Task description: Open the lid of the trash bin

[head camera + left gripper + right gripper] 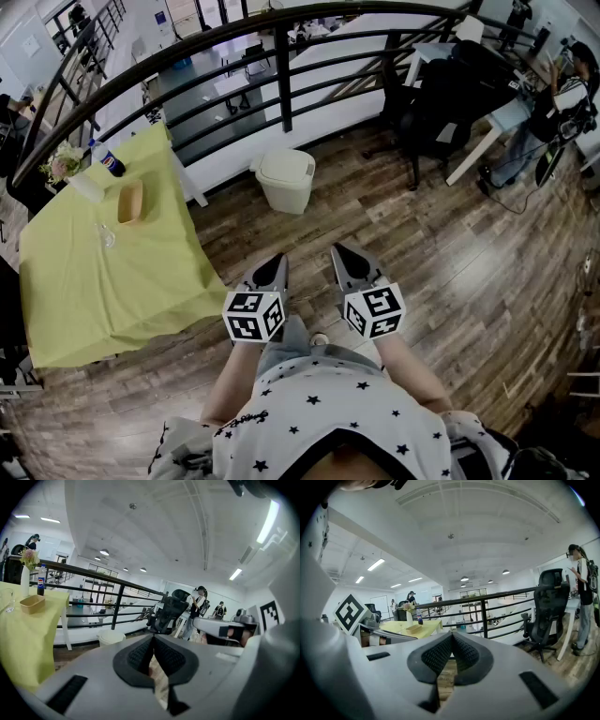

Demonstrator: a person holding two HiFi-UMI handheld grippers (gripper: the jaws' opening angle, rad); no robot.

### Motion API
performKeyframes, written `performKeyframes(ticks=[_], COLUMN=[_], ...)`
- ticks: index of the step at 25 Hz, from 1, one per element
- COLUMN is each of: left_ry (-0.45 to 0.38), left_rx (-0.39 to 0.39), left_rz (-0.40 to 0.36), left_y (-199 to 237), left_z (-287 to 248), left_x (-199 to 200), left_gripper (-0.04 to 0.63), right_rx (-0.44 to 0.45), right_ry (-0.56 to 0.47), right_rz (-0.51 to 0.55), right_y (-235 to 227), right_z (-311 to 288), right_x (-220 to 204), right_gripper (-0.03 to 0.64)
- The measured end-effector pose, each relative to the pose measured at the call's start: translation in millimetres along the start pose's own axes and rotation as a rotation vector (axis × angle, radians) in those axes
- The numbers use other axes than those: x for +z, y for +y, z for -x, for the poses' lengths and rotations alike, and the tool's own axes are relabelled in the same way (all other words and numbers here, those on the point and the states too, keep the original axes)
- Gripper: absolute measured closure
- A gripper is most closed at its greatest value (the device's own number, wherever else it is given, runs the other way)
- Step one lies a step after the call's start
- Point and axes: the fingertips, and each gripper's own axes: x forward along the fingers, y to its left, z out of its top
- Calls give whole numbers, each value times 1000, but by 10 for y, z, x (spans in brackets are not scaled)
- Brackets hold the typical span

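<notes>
Bright ceiling strip lights; strong fisheye distortion, dark vignetted corners, near surfaces blurred.

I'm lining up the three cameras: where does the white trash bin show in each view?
Head view: trash bin at upper centre, just below the railing.
Left gripper view: lower left of centre, left of the jaws.
Right gripper view: not visible.
Shared landmark: the black railing, seen in all three.
</notes>
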Motion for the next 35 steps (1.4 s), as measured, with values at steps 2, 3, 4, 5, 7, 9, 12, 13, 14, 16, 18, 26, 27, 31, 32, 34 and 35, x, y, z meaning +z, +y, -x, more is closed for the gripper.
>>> performKeyframes(ticks=[2, 3, 4, 5, 7, 9, 12, 13, 14, 16, 18, 26, 27, 31, 32, 34, 35], left_ry=[11, 15, 16, 15, 12, 4, -13, -17, -19, -22, -28, -40, -38, -24, -19, -13, -15], left_rx=[-32, -43, -49, -51, -52, -54, -48, -43, -37, -32, -35, -18, -14, 5, 8, 11, 13], left_rz=[10, 11, 8, 0, -18, -22, -8, -7, -7, -9, -1, 29, 29, 42, 47, 53, 55], left_y=[-215, -303, -371, -422, -493, -542, -567, -564, -560, -561, -572, -667, -666, -602, -580, -537, -514], left_z=[98, 140, 176, 205, 243, 262, 311, 331, 350, 378, 394, 460, 468, 486, 485, 479, 466], left_x=[-106, -145, -173, -191, -214, -217, -191, -182, -177, -176, -170, -222, -238, -300, -312, -318, -299], left_gripper=[583, 583, 583, 583, 583, 583, 583, 583, 583, 583, 583, 583, 583, 583, 583, 583, 583], right_rx=[-6, -8, -9, -10, -14, -15, 4, 10, 15, 18, 21, 39, 41, 54, 56, 57, 55], right_ry=[1, 0, -3, -6, -9, -7, -1, -1, 0, 2, 2, 24, 26, 40, 46, 58, 61], right_rz=[-2, -1, 0, 0, -2, -5, 6, 13, 19, 21, 10, 2, 0, 6, 6, 1, -3], right_y=[-4, -2, 3, 11, 24, 32, 97, 128, 154, 179, 177, 151, 148, 157, 156, 143, 126], right_z=[225, 320, 399, 463, 558, 610, 647, 656, 664, 677, 689, 808, 807, 779, 766, 734, 707], right_x=[-19, -26, -33, -41, -68, -97, -119, -119, -117, -119, -122, -237, -253, -305, -325, -357, -359], right_gripper=[624, 624, 624, 624, 624, 624, 624, 624, 624, 624, 624, 624, 624, 623, 623, 623, 623])
